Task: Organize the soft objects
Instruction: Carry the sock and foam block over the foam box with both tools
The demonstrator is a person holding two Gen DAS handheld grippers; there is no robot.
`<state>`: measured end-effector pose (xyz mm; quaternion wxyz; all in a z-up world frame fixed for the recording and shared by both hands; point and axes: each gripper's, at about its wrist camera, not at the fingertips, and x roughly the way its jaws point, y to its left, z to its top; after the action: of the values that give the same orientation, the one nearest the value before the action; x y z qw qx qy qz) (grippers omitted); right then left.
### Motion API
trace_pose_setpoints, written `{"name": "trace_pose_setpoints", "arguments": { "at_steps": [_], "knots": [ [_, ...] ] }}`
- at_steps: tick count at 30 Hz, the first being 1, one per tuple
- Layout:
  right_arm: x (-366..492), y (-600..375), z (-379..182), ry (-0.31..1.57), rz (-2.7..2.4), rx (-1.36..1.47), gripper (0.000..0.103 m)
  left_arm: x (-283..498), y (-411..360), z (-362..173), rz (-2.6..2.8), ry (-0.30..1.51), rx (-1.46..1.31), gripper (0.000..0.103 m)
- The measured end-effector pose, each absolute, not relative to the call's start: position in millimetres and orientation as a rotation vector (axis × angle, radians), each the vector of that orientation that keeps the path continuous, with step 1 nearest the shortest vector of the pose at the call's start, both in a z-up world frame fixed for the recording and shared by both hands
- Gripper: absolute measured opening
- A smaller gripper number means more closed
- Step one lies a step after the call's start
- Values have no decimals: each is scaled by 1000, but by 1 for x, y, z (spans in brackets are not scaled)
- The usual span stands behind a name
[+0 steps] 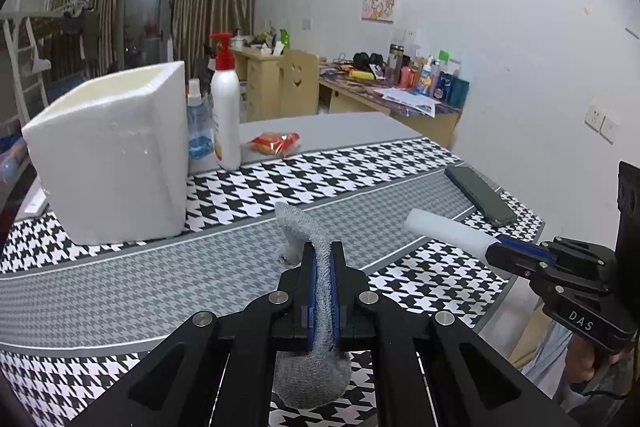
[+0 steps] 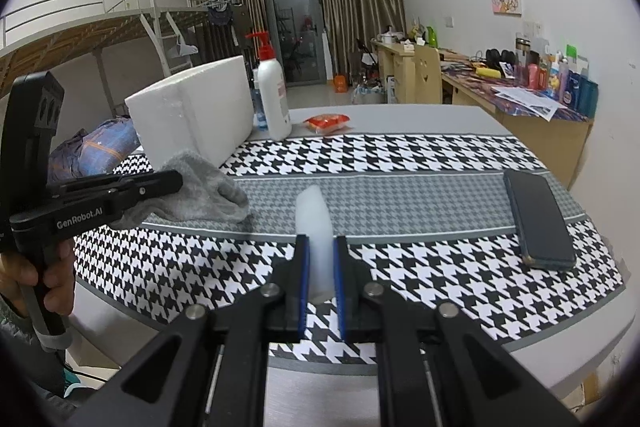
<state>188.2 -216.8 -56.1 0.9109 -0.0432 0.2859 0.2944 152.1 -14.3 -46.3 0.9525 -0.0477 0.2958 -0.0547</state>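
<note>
My left gripper (image 1: 323, 247) is shut on a grey knitted sock (image 1: 298, 223), held above the houndstooth table; the sock also shows in the right wrist view (image 2: 200, 191), hanging from the left gripper (image 2: 176, 183). My right gripper (image 2: 320, 241) is shut on a white foam cylinder (image 2: 314, 223), held just above the table. In the left wrist view that cylinder (image 1: 444, 227) sticks out of the right gripper (image 1: 494, 247) at the right. A white foam box (image 1: 112, 155) stands at the left, open at the top.
A black phone (image 1: 480, 195) lies at the right of the table. A white pump bottle (image 1: 226, 115), a small blue spray bottle (image 1: 198, 123) and a red snack packet (image 1: 276, 143) stand behind the box. The table's front edge (image 2: 520, 347) is close below.
</note>
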Motion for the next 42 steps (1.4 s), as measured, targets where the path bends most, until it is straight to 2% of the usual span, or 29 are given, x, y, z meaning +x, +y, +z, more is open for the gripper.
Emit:
{"name": "trace_pose_setpoints", "arguments": {
  "at_steps": [25,42],
  "knots": [
    [186,-194,-28,506,658,-99,14,144,1,-17,-79,535,-74,6],
    [199,-166,-11,473,698,-96,14,165,25,-2,3,521,-46,6]
  ]
}}
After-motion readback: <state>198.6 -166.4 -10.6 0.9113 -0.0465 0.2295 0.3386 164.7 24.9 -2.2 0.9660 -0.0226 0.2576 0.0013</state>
